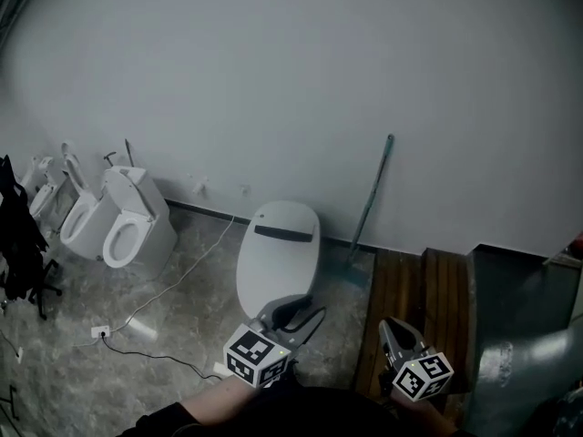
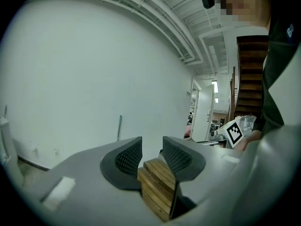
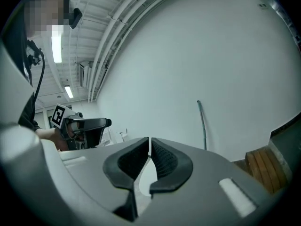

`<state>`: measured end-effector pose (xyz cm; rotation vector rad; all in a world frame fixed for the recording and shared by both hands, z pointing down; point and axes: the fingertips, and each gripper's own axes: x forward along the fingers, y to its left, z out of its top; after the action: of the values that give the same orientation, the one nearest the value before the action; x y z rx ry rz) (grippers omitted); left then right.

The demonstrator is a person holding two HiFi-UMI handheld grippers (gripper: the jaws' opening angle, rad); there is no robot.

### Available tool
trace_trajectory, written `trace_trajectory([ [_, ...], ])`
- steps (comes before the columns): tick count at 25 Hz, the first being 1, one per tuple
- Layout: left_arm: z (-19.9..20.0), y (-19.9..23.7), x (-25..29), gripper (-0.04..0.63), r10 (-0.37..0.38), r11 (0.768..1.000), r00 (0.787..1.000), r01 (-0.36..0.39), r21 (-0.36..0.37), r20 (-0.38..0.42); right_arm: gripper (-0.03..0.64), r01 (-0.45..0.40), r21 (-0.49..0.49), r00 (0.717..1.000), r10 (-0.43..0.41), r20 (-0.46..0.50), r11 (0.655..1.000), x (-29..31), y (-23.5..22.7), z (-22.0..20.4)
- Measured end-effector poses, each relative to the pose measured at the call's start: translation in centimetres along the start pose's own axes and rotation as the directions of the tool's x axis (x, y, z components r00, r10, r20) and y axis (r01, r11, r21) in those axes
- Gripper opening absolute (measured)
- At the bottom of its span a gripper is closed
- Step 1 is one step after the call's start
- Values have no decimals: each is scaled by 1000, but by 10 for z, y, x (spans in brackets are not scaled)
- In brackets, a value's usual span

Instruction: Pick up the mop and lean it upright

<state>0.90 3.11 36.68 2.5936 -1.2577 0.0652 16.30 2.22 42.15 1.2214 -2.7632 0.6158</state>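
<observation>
- The mop [image 1: 372, 198]: its lower end at the far wall's foot is too dim to make out.
- The left gripper [image 2: 151, 147] hides the mop's lower handle in its own view.
- A black object [image 1: 18, 239] is cut off at the left edge and cannot be identified.

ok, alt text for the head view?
A mop leans upright against a white wall, right of a closed-lid toilet. At the bottom edge the left gripper and right gripper are both empty, clear of it; more toilets line the wall at left.
</observation>
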Motion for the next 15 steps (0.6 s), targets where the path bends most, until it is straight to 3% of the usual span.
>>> trace_trajectory([
  [7,-23,-75,-25,153,55,998,998,-54,29,-37,20,-44,27,999,44,-3,999,-69,7,-42],
  [15,-28,-130,-61,153,42,997,998,-39,71,-42,18,-74,71,997,75,-19,995,-111,32,-81],
])
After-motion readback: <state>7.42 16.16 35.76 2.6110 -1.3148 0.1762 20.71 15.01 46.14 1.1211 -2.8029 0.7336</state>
